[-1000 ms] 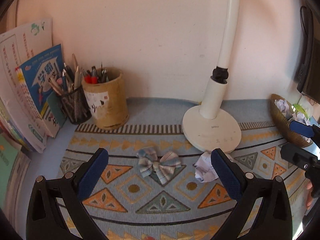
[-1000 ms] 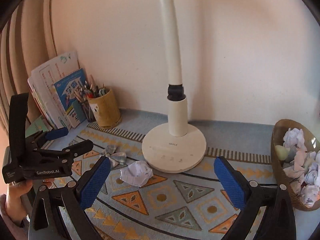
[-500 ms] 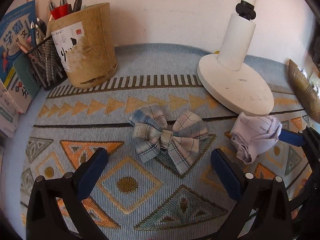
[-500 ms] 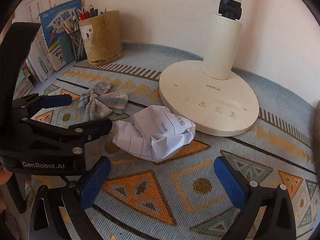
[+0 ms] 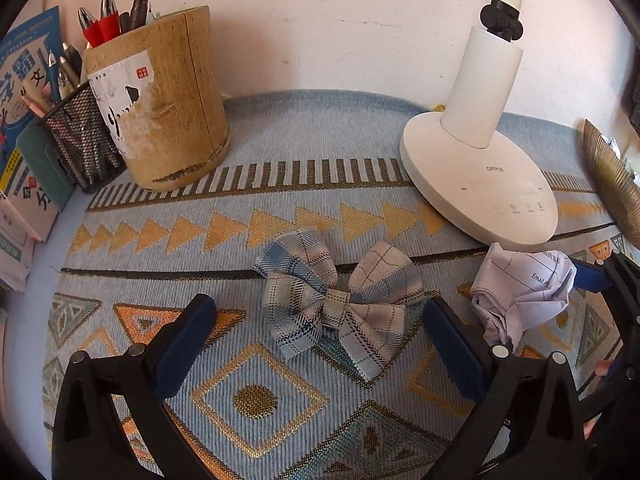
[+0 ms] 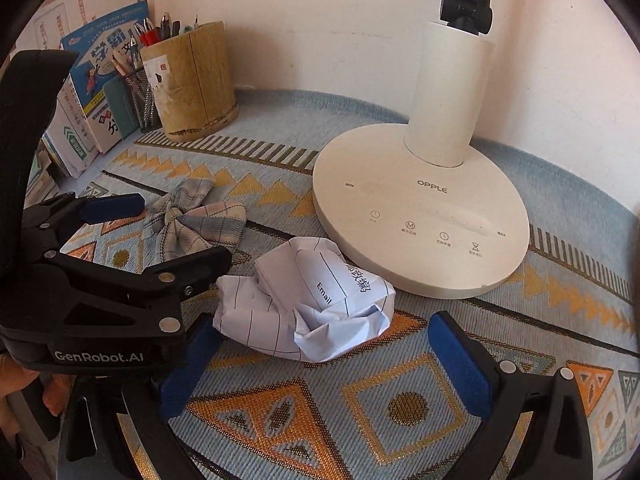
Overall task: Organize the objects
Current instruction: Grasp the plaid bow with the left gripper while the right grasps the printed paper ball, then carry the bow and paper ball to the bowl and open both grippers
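Note:
A blue-and-cream plaid bow [image 5: 340, 304] lies flat on the patterned mat [image 5: 280, 140]. My left gripper [image 5: 318, 308] is open and low over it, a blue pad on each side of the bow and neither touching it. A crumpled ball of lined paper [image 6: 316, 304] sits just in front of the lamp base. My right gripper [image 6: 320, 332] is open around the paper's near edge, its pads apart from it. In the right wrist view the left gripper [image 6: 184, 228] straddles the bow [image 6: 216, 220]. The paper [image 5: 524, 288] also shows at the right of the left wrist view.
A white desk lamp base [image 6: 420, 216] stands right behind the paper. A cork pen holder [image 5: 164, 104] and a black mesh pen cup [image 5: 80, 140] stand at the back left, beside leaning books [image 5: 20, 120]. A brown basket's rim [image 5: 612, 184] shows at the far right.
Both grippers have come down and forward toward the mat. The left one now brackets the bow and the right one brackets the paper ball. Both stayed open.

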Available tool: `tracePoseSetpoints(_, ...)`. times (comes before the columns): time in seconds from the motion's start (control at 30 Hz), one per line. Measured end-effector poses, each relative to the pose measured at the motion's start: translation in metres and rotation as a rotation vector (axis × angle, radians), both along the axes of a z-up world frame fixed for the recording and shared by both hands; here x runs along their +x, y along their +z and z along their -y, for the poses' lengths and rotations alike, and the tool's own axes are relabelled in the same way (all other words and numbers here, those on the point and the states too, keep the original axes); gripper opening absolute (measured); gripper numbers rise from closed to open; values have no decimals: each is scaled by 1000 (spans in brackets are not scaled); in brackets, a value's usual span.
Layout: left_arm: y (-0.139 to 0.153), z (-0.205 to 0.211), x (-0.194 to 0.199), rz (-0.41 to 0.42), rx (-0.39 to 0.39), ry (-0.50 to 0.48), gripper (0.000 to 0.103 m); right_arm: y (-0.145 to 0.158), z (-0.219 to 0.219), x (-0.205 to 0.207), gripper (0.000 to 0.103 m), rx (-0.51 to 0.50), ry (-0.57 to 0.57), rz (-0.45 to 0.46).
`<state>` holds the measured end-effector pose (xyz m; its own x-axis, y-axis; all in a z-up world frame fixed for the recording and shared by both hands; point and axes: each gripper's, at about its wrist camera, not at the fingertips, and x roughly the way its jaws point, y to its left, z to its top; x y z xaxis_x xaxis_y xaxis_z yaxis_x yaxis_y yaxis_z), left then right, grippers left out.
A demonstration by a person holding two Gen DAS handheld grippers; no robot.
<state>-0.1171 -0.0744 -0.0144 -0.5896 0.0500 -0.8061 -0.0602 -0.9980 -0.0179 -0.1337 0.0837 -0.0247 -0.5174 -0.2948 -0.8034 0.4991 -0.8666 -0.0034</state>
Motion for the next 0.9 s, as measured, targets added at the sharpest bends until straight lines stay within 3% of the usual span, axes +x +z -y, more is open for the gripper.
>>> tracePoseSetpoints(0.23, 2, 0, 2, -3, 2, 3, 102, 0, -1, -1, 101, -9, 7, 2)
tracePoseSetpoints(0.27, 4, 2, 4, -17, -9, 24, 87, 1, 0, 0, 95, -13, 7, -5)
tracePoseSetpoints(0.3, 7, 3, 7, -42, -11, 32, 56, 6, -1, 3, 55, -28, -5, -33)
tracePoseSetpoints(0.33, 9, 3, 10, -56, -9, 31, 49, 11, -4, 6, 42, -84, 7, -36)
tracePoseSetpoints(0.5, 14, 12, 15, -71, 41, 51, 48, 19, -16, 9, 39, -208, 57, -26)
tracePoseSetpoints(0.7, 21, 37, 25, -115, 133, 140, 48, 25, -37, 7, 39, -297, -4, -28)
tracePoseSetpoints(0.9, 31, 15, 33, -159, 34, 97, 48, 22, -38, 3, 39, -302, -33, -11)
